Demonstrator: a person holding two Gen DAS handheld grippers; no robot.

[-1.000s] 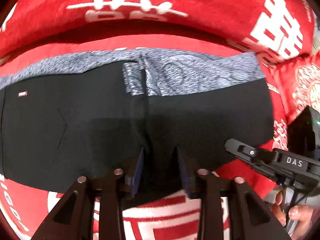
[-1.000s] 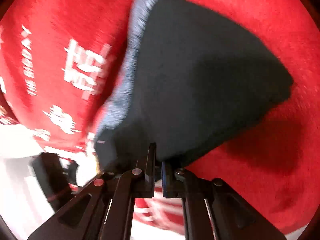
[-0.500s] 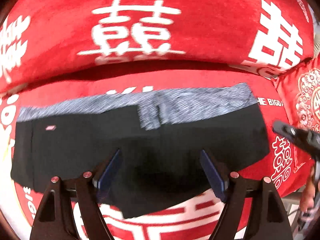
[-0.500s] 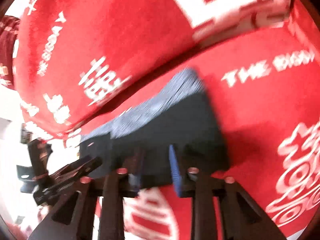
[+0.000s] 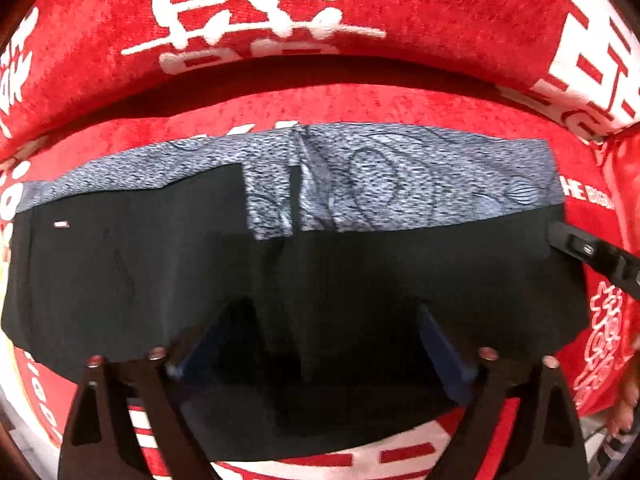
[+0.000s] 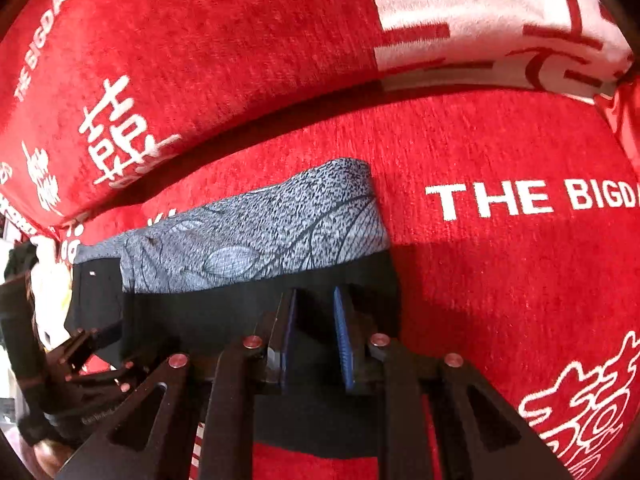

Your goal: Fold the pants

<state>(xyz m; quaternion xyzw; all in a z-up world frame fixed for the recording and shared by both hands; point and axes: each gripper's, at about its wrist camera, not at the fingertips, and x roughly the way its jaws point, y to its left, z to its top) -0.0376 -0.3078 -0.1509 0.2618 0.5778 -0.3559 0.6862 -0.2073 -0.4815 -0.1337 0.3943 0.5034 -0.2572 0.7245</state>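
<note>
Underneath, a red sofa seat (image 5: 400, 108) with white lettering, one red back cushion (image 5: 420, 12) far behind. Flat on the seat, one folded pair of black pants (image 5: 360, 276), grey patterned waistband (image 5: 400, 184) along the far edge. Two in all: left hand-held gripper (image 5: 332, 340) spread wide, right hand-held gripper (image 6: 316, 336) parted, both over the near hem, gripping nothing.

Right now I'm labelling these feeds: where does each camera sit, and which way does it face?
Left wrist: on the left tongs, facing the folded pants on the red cushion; open fingers and the right tongs' tip show.
Right wrist: on the right tongs, over the pants' right end; left tongs show at left.
Shared: pants, cushion.
</note>
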